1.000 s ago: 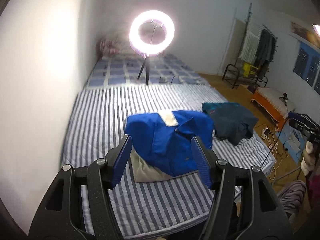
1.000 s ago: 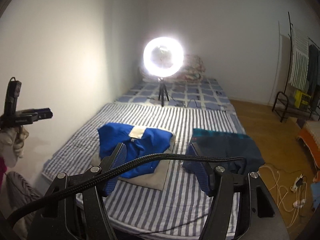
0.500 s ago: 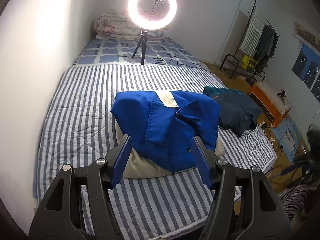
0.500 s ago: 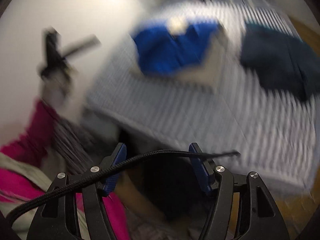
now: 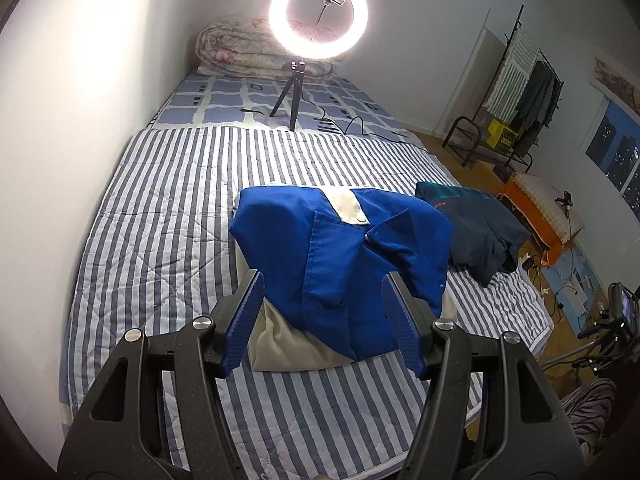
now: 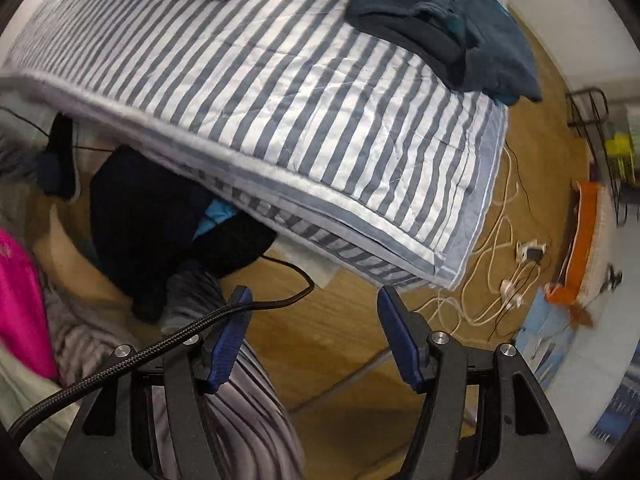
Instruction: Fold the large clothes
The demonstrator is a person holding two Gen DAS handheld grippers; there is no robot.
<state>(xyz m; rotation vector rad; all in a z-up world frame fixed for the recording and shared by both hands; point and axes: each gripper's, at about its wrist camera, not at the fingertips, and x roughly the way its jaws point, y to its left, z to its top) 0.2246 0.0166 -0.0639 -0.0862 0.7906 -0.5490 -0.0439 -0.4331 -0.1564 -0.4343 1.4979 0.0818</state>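
Note:
A bright blue garment lies folded on top of a beige one in the middle of the striped bed. To its right sits a crumpled dark navy garment, also seen at the top of the right wrist view. My left gripper hovers open above the near edge of the blue pile, nothing between its fingers. My right gripper points steeply down at the wooden floor past the bed's corner, open and empty. A heap of clothes, pink, grey-striped and black, lies on the floor at its left.
A lit ring light on a small tripod stands at the far end of the bed, before a rolled quilt. White cables and chargers lie on the floor. A clothes rack and an orange-covered bench stand at right.
The right gripper has swung from facing the bed to pointing down at the floor and the clothes heap. The left gripper has sunk closer to the blue pile.

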